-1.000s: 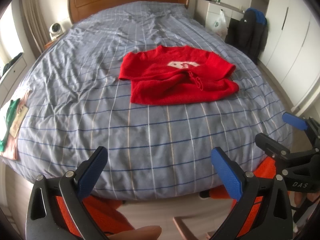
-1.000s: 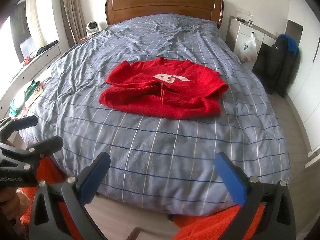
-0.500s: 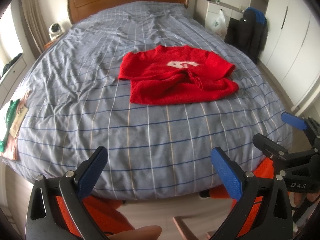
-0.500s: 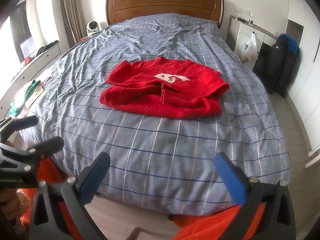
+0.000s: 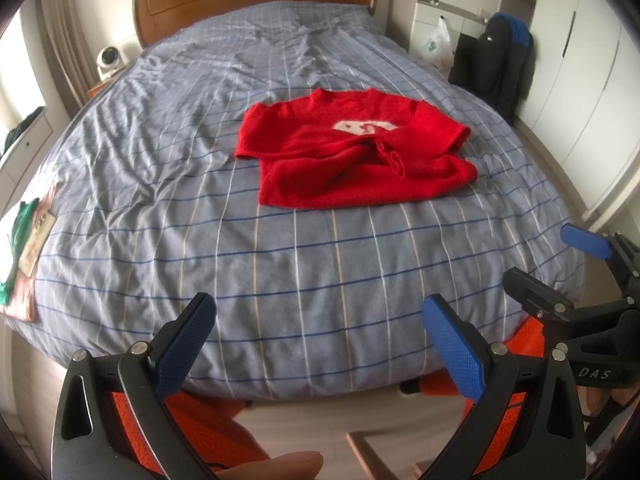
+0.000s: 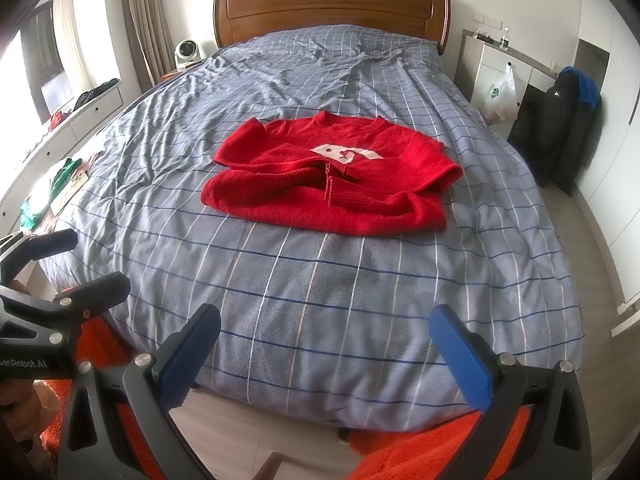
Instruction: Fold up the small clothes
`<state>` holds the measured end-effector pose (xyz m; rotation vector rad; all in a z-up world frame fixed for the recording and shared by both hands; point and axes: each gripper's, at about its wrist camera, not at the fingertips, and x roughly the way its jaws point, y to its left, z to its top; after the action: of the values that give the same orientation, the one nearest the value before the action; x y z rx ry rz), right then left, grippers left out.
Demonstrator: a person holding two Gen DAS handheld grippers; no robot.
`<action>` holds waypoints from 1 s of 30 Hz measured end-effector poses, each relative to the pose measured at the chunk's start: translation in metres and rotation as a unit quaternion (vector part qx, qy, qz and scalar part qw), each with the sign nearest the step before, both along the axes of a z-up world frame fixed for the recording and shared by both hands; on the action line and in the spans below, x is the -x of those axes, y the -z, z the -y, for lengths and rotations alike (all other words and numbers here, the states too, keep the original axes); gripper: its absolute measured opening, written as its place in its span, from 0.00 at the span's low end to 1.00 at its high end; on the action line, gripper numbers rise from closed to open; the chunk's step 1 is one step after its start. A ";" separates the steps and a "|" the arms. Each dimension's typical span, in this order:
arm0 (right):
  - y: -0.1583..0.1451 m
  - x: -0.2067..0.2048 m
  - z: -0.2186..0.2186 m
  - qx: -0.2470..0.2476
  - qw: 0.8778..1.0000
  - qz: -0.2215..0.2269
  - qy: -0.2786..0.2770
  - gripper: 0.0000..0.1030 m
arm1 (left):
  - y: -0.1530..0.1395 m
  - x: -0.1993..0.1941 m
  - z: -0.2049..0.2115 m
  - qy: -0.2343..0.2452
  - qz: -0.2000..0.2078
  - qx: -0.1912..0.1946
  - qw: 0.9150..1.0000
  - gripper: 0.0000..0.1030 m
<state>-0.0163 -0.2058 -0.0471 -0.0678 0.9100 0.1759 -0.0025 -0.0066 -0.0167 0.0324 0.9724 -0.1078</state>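
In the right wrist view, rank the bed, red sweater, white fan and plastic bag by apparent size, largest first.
1. Bed
2. Red sweater
3. Plastic bag
4. White fan

Bag and fan both sit far back, so their order is less sure; the bag looks somewhat bigger.

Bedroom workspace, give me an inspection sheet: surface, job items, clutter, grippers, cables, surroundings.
Surface: bed with grey-blue checked duvet, rumpled towards the wooden headboard.
Job's things: red sweater, partly folded, white motif showing, mid-bed.
Clutter: green clothes and papers at the bed's left edge.
Grippers: left gripper and right gripper both open, empty, at the foot of the bed.
Cables: nothing seen.
Surroundings: small fan, plastic bag, dark jacket.
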 end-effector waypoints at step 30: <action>0.001 0.000 0.000 -0.001 1.000 -0.002 -0.001 1.00 | 0.002 0.001 0.002 -0.001 -0.001 -0.001 1.000 1.00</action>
<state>-0.0162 -0.2059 -0.0477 -0.0662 0.9128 0.1779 -0.0032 -0.0087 -0.0191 0.0341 0.9740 -0.1055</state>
